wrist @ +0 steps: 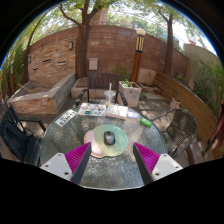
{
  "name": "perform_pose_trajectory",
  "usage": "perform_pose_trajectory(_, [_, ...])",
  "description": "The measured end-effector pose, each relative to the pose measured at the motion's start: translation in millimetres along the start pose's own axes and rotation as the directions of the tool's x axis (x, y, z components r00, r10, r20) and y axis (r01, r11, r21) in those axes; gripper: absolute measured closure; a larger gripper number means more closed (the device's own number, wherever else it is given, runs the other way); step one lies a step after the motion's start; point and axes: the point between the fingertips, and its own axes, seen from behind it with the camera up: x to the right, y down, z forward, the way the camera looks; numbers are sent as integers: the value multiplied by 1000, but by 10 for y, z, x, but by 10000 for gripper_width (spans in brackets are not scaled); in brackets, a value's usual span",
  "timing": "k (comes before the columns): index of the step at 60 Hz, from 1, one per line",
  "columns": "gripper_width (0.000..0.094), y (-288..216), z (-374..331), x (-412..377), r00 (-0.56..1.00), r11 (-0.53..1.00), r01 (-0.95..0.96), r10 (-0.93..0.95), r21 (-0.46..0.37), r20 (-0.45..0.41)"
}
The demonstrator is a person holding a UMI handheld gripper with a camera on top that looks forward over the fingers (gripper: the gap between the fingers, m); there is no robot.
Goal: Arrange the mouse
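Note:
A small dark mouse (109, 138) lies on a round pale green mouse mat (114, 143) in the middle of a round glass table (80, 130). My gripper (112, 158) hovers over the near part of the table, just short of the mat. Its two fingers with magenta pads (78, 157) stand wide apart and hold nothing. The mouse is ahead of the fingers, roughly centred between them.
A keyboard-like flat item (66, 117) lies on the table's far left. A white cup (110, 98) and a white planter (130, 94) stand beyond. Metal chairs (182, 125) flank the table. Brick walls (60, 55) and a tree (85, 30) stand behind.

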Motion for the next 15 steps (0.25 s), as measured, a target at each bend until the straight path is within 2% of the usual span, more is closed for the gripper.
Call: perform_pose_trajectory(15, [81, 153, -169, -39, 1000, 1000, 16, -16, -7, -4])
